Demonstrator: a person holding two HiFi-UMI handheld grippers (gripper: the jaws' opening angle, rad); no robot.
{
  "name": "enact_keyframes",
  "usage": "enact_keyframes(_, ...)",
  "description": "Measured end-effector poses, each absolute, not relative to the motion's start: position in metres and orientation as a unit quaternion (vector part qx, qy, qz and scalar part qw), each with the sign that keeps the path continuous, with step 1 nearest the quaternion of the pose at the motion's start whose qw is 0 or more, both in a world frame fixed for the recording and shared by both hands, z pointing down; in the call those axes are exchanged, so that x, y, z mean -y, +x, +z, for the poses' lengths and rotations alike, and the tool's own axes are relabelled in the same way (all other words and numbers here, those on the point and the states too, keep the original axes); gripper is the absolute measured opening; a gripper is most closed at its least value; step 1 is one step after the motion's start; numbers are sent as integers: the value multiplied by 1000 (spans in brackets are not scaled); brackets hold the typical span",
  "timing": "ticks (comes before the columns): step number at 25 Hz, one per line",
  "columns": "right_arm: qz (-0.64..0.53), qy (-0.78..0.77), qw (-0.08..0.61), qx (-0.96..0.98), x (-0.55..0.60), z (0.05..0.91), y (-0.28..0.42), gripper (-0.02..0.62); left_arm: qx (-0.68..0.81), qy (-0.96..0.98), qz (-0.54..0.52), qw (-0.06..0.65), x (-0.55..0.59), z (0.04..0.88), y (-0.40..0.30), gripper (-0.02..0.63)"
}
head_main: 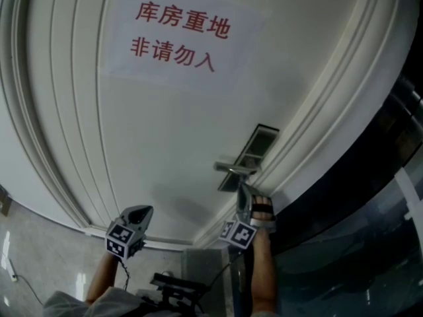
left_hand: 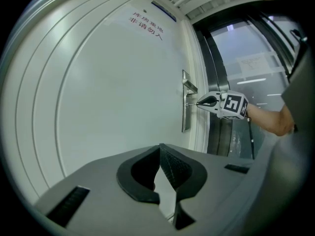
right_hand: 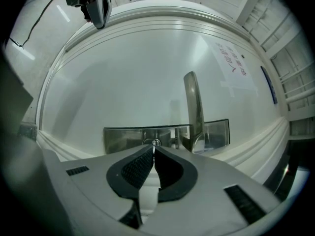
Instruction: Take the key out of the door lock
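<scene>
Right gripper view is showing the right gripper (right_hand: pixel 154 149) pinching its jaw tips together on the thin key (right_hand: pixel 154 143). The key is sitting in the keyhole of the metal lock plate (right_hand: pixel 123 139) on the white door (right_hand: pixel 123 73), just beside the lever handle (right_hand: pixel 193 107). Over in the left gripper view, the left gripper (left_hand: pixel 160 150) is hanging well apart from the lock, facing the door panel, with its jaws meeting tip to tip and gripping nothing.
</scene>
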State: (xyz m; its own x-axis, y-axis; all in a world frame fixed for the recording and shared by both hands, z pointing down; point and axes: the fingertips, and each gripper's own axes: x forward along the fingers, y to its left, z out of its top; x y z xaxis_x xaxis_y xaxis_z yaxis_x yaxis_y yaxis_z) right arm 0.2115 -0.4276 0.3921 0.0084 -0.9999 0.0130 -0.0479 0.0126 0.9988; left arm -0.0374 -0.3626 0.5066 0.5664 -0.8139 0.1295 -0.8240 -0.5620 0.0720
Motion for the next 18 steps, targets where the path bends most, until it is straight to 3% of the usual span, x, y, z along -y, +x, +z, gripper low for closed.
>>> enact_keyframes(18, -443, 548, 462, 539, 395, 400, 216, 21, 459, 886, 44, 51, 345, 506, -43, 5)
